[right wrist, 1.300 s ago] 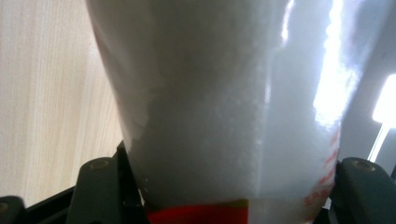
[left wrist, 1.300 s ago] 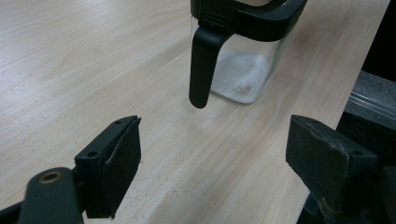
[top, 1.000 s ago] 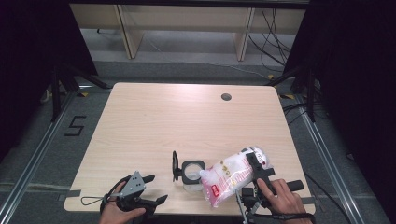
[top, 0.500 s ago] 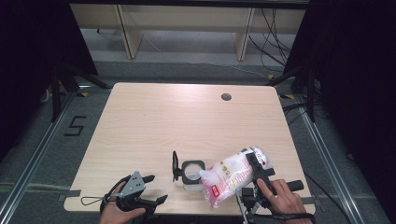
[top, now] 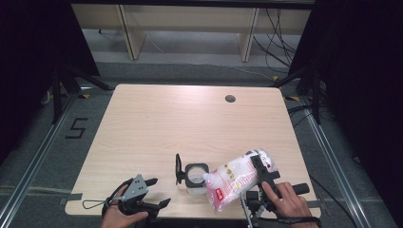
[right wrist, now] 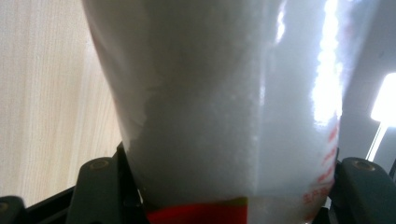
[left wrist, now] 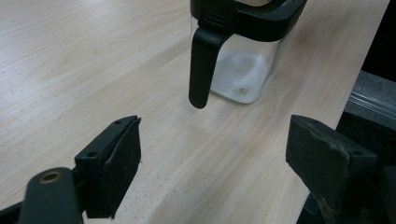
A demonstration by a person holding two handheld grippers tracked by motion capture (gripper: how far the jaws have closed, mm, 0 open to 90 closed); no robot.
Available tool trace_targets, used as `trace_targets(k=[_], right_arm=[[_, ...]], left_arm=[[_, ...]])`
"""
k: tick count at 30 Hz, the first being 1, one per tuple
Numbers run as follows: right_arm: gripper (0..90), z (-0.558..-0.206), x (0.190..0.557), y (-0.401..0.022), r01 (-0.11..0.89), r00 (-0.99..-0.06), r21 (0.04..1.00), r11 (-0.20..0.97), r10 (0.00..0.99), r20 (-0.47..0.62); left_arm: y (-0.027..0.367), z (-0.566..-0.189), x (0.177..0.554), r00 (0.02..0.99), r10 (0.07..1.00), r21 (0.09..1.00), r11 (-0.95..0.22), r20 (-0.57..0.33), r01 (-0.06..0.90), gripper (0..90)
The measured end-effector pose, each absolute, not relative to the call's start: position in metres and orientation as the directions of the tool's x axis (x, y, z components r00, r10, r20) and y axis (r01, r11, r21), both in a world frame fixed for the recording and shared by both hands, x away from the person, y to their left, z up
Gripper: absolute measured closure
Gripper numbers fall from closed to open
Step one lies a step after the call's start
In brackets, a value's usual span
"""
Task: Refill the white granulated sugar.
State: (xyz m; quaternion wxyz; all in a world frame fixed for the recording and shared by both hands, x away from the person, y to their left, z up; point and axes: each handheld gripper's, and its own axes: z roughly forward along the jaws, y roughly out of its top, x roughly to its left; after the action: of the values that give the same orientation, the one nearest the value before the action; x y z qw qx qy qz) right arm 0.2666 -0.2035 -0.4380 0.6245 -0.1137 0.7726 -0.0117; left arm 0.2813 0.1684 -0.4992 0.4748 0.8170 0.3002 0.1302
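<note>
A clear square jar (top: 196,179) with a black rim and a flipped-up black lid (top: 178,168) stands near the table's front edge; a little white powder lies in its bottom (left wrist: 243,77). My right gripper (top: 259,178) is shut on a clear plastic bag of white powder (top: 237,178) with a red label, tilted so its corner points down at the jar's mouth. Close up, the bag (right wrist: 224,116) sits pinched between both jaws. My left gripper (top: 154,192) stands open at the front left of the jar, jaws apart with nothing between them (left wrist: 210,172).
The wooden table (top: 190,128) has a round cable hole (top: 230,99) at the back right. Its front edge runs just under both hands. Shelf legs and cables lie beyond the far edge, and a floor mark "5" (top: 76,128) sits to the left.
</note>
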Motion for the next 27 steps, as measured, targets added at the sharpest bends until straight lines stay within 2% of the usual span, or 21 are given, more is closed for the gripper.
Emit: trace_targets(k=[3, 5, 8, 9, 11, 19, 21, 23, 25, 26, 27], right_arm=[[36.9, -0.4389, 0.2664, -0.2041, -0.157, -0.198, -0.147, 0.977, -0.177, -0.964], [36.9, -0.4351, 0.2672, -0.2032, -0.171, -0.186, -0.182, 0.968, -0.213, -0.959], [36.9, -0.4338, 0.2677, -0.2038, -0.171, -0.19, -0.183, 0.968, -0.214, -0.958], [36.9, -0.4357, 0.2665, -0.2047, -0.149, -0.203, -0.151, 0.977, -0.18, -0.962], [36.9, -0.4341, 0.2679, -0.2047, -0.17, -0.188, -0.169, 0.971, -0.2, -0.962], [36.9, -0.4362, 0.2678, -0.2056, -0.166, -0.197, -0.125, 0.978, -0.157, -0.968], [36.9, -0.4344, 0.2683, -0.205, -0.176, -0.188, -0.145, 0.974, -0.178, -0.966], [36.9, -0.436, 0.2674, -0.2056, -0.161, -0.206, -0.116, 0.98, -0.148, -0.967], [36.9, -0.4341, 0.2681, -0.2049, -0.174, -0.194, -0.142, 0.975, -0.175, -0.965], [36.9, -0.4368, 0.266, -0.2058, -0.137, -0.223, -0.098, 0.986, -0.127, -0.966], [36.9, -0.4355, 0.2669, -0.2055, -0.15, -0.218, -0.117, 0.982, -0.148, -0.965]], left_arm=[[0.1685, -0.4992, 0.2811, 0.785, 0.616, 0.853, -0.37, -0.071, 0.367, 17.6], [0.1687, -0.4988, 0.2811, 0.785, 0.616, 0.852, -0.374, -0.066, 0.365, 17.6], [0.1685, -0.4993, 0.2813, 0.785, 0.615, 0.854, -0.368, -0.073, 0.368, 17.6], [0.1685, -0.4992, 0.2813, 0.786, 0.614, 0.854, -0.369, -0.073, 0.367, 17.6], [0.1685, -0.4993, 0.2813, 0.786, 0.614, 0.854, -0.369, -0.072, 0.367, 17.6], [0.1685, -0.4992, 0.2812, 0.785, 0.615, 0.854, -0.368, -0.073, 0.367, 17.6], [0.1685, -0.4992, 0.2813, 0.786, 0.615, 0.854, -0.368, -0.072, 0.367, 17.6], [0.1685, -0.4992, 0.2814, 0.785, 0.615, 0.854, -0.368, -0.073, 0.367, 17.6], [0.1685, -0.4992, 0.2814, 0.785, 0.615, 0.855, -0.367, -0.073, 0.367, 17.6], [0.1685, -0.4992, 0.2814, 0.785, 0.615, 0.855, -0.367, -0.073, 0.367, 17.6], [0.1686, -0.4992, 0.2814, 0.785, 0.615, 0.854, -0.368, -0.073, 0.367, 17.6]])
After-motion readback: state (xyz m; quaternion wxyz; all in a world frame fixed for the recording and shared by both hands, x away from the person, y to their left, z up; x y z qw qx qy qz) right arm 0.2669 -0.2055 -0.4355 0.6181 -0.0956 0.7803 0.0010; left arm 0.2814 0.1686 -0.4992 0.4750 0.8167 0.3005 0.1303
